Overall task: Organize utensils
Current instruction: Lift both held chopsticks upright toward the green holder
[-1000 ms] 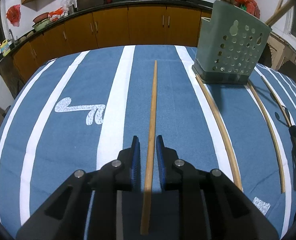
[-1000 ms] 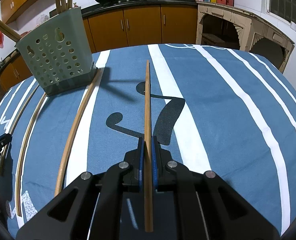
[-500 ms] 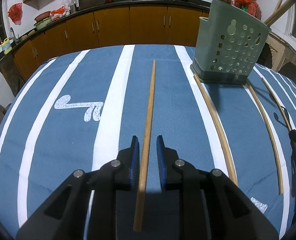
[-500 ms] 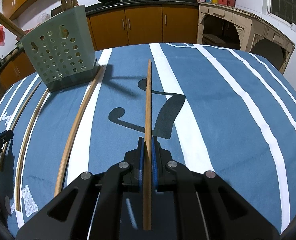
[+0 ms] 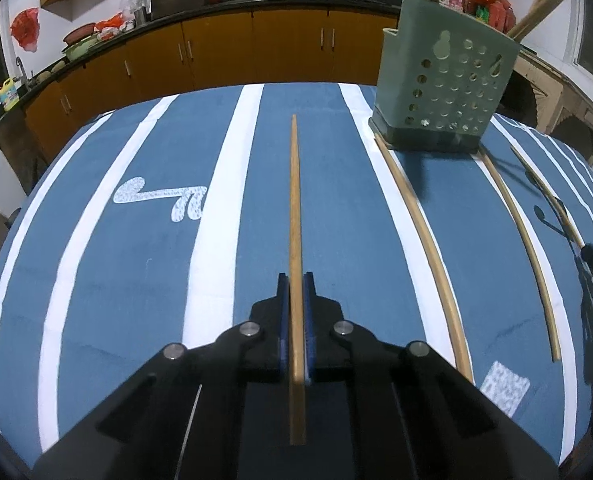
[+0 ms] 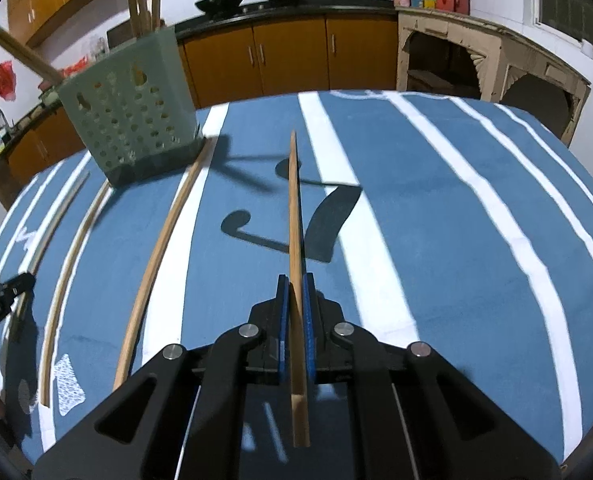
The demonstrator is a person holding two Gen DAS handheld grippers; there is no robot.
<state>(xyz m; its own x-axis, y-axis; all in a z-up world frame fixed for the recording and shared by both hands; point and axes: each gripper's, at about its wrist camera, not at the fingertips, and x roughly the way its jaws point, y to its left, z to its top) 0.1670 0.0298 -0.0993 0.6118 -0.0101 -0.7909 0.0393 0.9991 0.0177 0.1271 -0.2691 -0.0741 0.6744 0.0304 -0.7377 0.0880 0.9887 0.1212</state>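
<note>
My left gripper [image 5: 295,280] is shut on a wooden chopstick [image 5: 294,200] that runs straight ahead over the blue striped tablecloth [image 5: 136,280]. My right gripper [image 6: 295,282] is shut on another chopstick [image 6: 293,200], held above the cloth and casting a shadow. A green perforated utensil holder [image 5: 444,80] stands at the far right in the left wrist view. In the right wrist view the holder [image 6: 132,120] is at the far left, with several sticks standing in it.
Two loose chopsticks [image 5: 424,232] [image 5: 524,240] lie on the cloth between the grippers, in front of the holder; they show again as chopsticks [image 6: 160,248] [image 6: 72,264] in the right wrist view. Kitchen cabinets [image 5: 256,48] and a counter with pans run behind the table.
The left jaws, which stood apart around the chopstick, have closed onto it. The right gripper keeps its grip and has barely moved.
</note>
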